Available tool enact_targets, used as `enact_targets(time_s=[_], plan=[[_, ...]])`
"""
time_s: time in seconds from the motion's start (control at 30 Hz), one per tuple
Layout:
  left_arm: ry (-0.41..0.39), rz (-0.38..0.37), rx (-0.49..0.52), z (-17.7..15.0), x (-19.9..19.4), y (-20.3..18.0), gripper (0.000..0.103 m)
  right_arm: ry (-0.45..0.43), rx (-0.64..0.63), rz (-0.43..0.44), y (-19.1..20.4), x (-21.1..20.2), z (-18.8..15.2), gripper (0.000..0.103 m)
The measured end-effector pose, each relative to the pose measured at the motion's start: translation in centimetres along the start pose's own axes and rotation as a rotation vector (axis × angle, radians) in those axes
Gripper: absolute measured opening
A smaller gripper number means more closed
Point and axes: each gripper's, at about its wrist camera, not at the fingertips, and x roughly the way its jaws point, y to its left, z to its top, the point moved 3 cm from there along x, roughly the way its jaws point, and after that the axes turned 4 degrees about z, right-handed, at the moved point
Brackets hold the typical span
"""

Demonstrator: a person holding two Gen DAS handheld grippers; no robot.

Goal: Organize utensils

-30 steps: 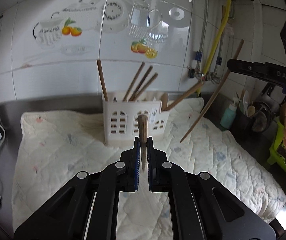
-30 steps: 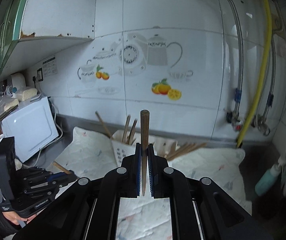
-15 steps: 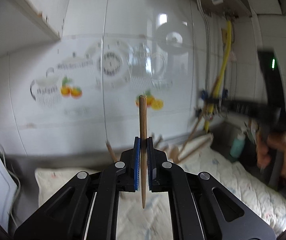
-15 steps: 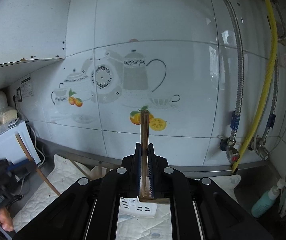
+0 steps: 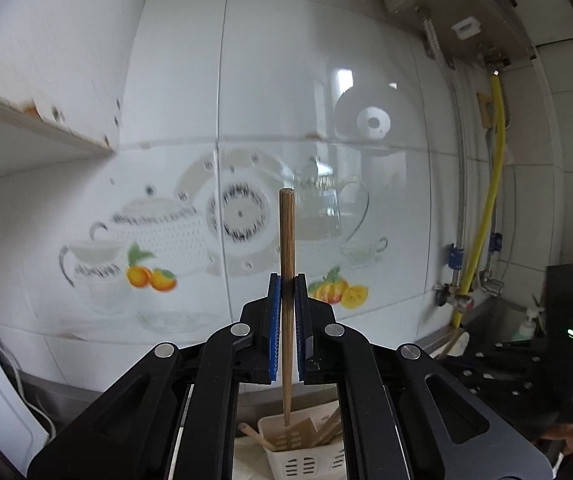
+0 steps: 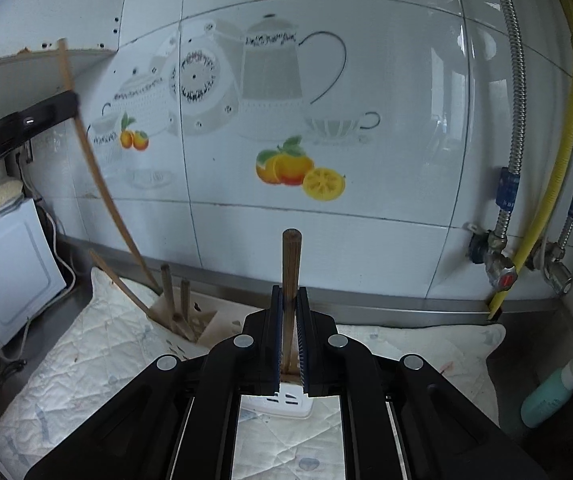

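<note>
Wooden chopstick [image 5: 287,248] stands upright in your left gripper [image 5: 287,292], pinched tight between the blue pads; its lower tip hangs just over the white utensil holder [image 5: 306,458] below the jaws. Your right gripper [image 6: 289,304] is likewise clamped narrow on a second chopstick [image 6: 290,264], upright, with the holder's rim directly beneath and more sticks leaning in it to the left.

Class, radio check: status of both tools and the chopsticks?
Left tool shut on a chopstick, upright above the white utensil holder. Right tool shut on another chopstick. Nothing blocking.
</note>
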Motion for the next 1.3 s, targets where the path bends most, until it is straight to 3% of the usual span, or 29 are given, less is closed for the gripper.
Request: enact_targets(time_s=[0.27,0.47,0.53,0.6,0.8,0.93,1.0,1.1,1.3], plan=[[0.122,-0.011,-0.033,-4.2,3.2,0.5,0.006,0.002,-0.013,-0.002,-0.1,-0.2,-0.9,0.008],[0.156,-0.022,-0.054,-5.2,3.1,0.9,0.01,-0.021,-0.02,-0.014,0.3,-1.6,-0.8,0.023],[0.154,-0.021,-0.058,-5.1,2.5,1.0,0.019,-0.027,-0.024,-0.021,0.4,-2.2,-0.8,0.025],[0.147,-0.023,-0.06,-5.0,1.8,1.1,0.04,-0.031,-0.017,-0.018,0.5,-2.9,-0.9,0.033],[0.115,-0.022,-0.06,-4.4,-1.8,1.1,0.063,-0.052,0.007,-0.014,1.4,-5.6,-1.8,0.055],[0.088,-0.009,-0.056,-4.3,-5.1,1.3,0.079,-0.068,0.024,-0.008,2.2,-7.6,-2.8,0.06],[0.086,-0.01,-0.065,-4.7,-6.6,1.6,0.088,-0.077,0.039,-0.011,2.5,-8.8,-3.5,0.079],[0.089,-0.007,-0.081,-5.8,-9.0,2.1,0.096,-0.095,0.034,-0.019,3.2,-10.3,-4.5,0.081],[0.134,-0.001,-0.111,-9.3,-12.4,2.9,0.098,-0.104,0.018,-0.036,4.8,-12.5,-7.3,0.091]])
